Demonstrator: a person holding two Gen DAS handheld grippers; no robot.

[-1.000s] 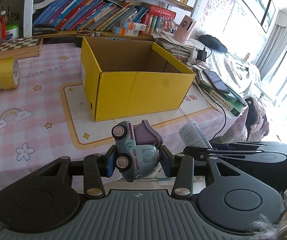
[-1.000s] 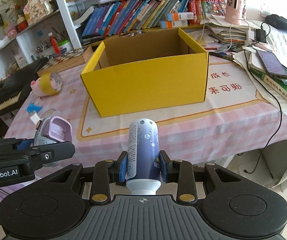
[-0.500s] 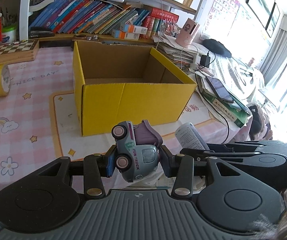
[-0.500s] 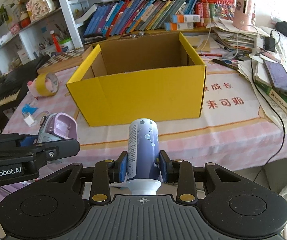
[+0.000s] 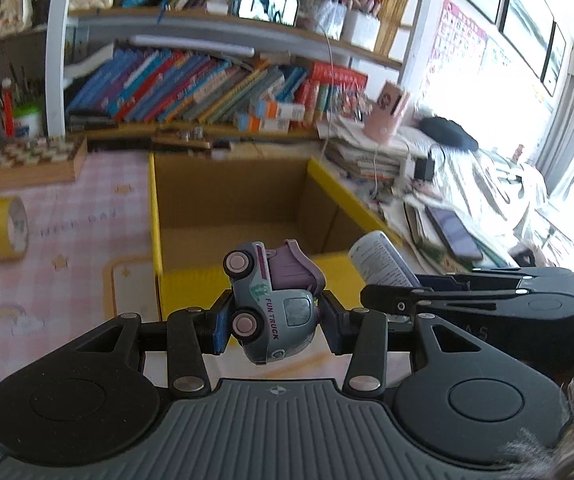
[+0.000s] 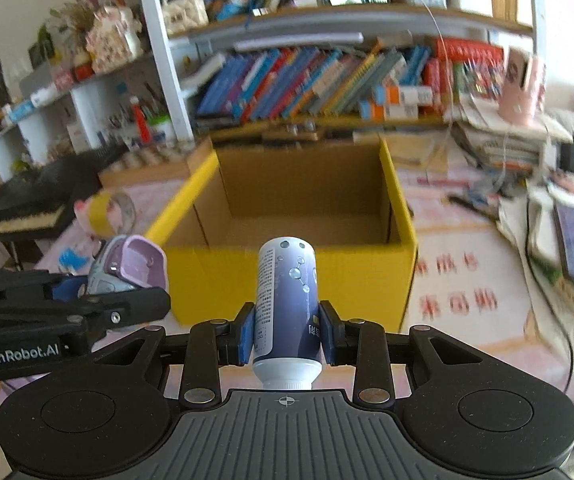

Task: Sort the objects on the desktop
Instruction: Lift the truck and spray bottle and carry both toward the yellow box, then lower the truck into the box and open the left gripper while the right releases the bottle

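Left gripper (image 5: 273,322) clamped on one pale-blue-and-purple toy truck (image 5: 273,308) - right gripper (image 6: 287,332) clamped on one blue-and-white plastic bottle (image 6: 287,300), cap toward camera. One open yellow cardboard box (image 6: 299,276) just ahead of both.

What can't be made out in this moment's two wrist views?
- Yellow box floor, nearest strip: hidden behind its front wall in both views.
- Bottle cap: partly cut off by the right gripper body.
- Book spines: motion-blurred, unreadable.
- Toy truck far side: hidden, left wrist view.
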